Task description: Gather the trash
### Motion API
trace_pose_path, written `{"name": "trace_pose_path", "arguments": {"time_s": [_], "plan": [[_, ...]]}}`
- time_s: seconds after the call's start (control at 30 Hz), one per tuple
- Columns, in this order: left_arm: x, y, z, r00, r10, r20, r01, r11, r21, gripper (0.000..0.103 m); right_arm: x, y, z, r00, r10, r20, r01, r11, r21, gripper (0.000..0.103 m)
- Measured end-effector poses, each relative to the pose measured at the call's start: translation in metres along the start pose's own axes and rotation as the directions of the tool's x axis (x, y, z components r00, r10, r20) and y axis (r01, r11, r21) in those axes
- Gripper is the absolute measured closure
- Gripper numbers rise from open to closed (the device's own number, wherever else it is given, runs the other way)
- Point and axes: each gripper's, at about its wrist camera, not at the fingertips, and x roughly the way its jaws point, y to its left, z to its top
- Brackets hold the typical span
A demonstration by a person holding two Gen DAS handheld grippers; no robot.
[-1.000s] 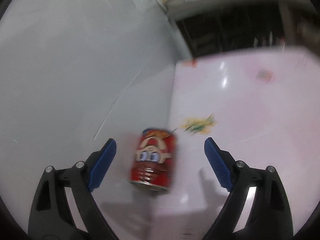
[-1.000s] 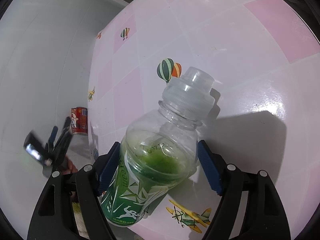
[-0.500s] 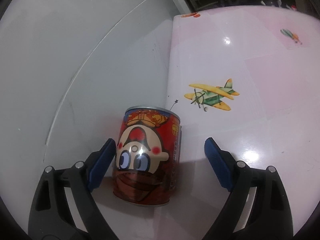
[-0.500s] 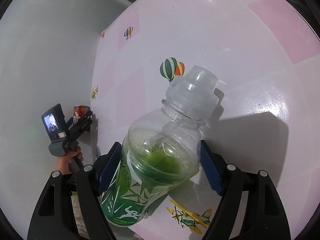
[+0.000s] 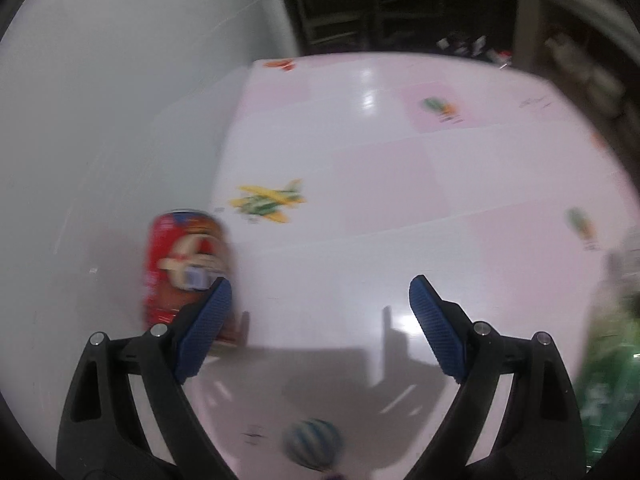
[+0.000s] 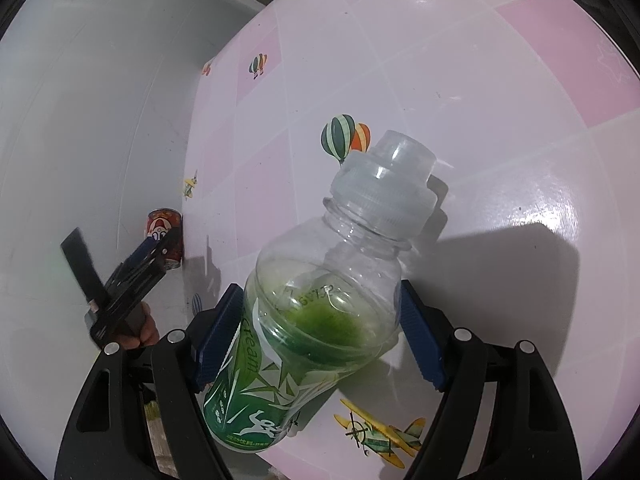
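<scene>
Now our right gripper (image 6: 320,336) clamps the green-labelled bottle (image 6: 312,320), tilted above the pink table (image 6: 500,120); our left gripper (image 5: 320,320) gapes wide with nothing between its pads, the red can (image 5: 180,264) standing just outside its left finger (image 5: 204,324) by the table's edge

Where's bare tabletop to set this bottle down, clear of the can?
Bare room: the wide pink and white table beyond the bottle held in the right gripper. Crowded: the table's near edge by the wall, where the red can stands beside the open left gripper.
</scene>
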Motion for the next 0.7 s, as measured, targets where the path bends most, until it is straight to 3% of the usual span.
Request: {"name": "trace_pose_path", "arguments": {"time_s": [0.07,0.13,0.2,0.27,0.37,0.5,0.6,0.7], "plan": [[-0.014,-0.004,-0.006,0.993,-0.110,0.051,0.111,0.994,-0.019,0.017,-0.001,-0.001,0.000,1.000,0.001,-0.003,-0.001,1.000,0.003,0.028],[-0.029,-0.003,-0.009,0.970,-0.216,0.109,0.221,0.974,-0.037,0.017,-0.001,-0.002,0.001,1.000,0.004,-0.006,-0.004,1.000,0.006,0.028],[-0.040,0.004,-0.015,0.947,-0.279,0.157,0.291,0.955,-0.062,0.017,-0.001,-0.002,0.002,1.000,0.004,-0.006,-0.004,1.000,0.011,0.028],[-0.055,0.008,-0.020,0.936,-0.292,0.195,0.312,0.947,-0.082,0.017,-0.001,-0.002,0.003,1.000,0.004,-0.003,-0.004,1.000,0.011,0.028],[-0.068,0.024,-0.025,0.946,-0.231,0.227,0.260,0.960,-0.108,0.017,0.000,-0.002,0.003,1.000,0.010,0.002,-0.010,1.000,0.008,0.028],[-0.068,0.037,-0.029,0.967,-0.147,0.208,0.178,0.974,-0.142,0.017,-0.001,-0.003,0.003,1.000,0.015,0.000,-0.015,1.000,0.011,0.028],[-0.069,0.040,-0.029,0.976,-0.052,0.211,0.083,0.987,-0.141,0.017,-0.002,-0.005,0.002,1.000,0.009,0.000,-0.009,1.000,0.011,0.028],[-0.050,0.043,-0.017,0.973,0.133,0.187,-0.119,0.989,-0.084,0.017,-0.001,-0.002,0.002,1.000,0.002,0.001,-0.002,1.000,0.010,0.028]]}}
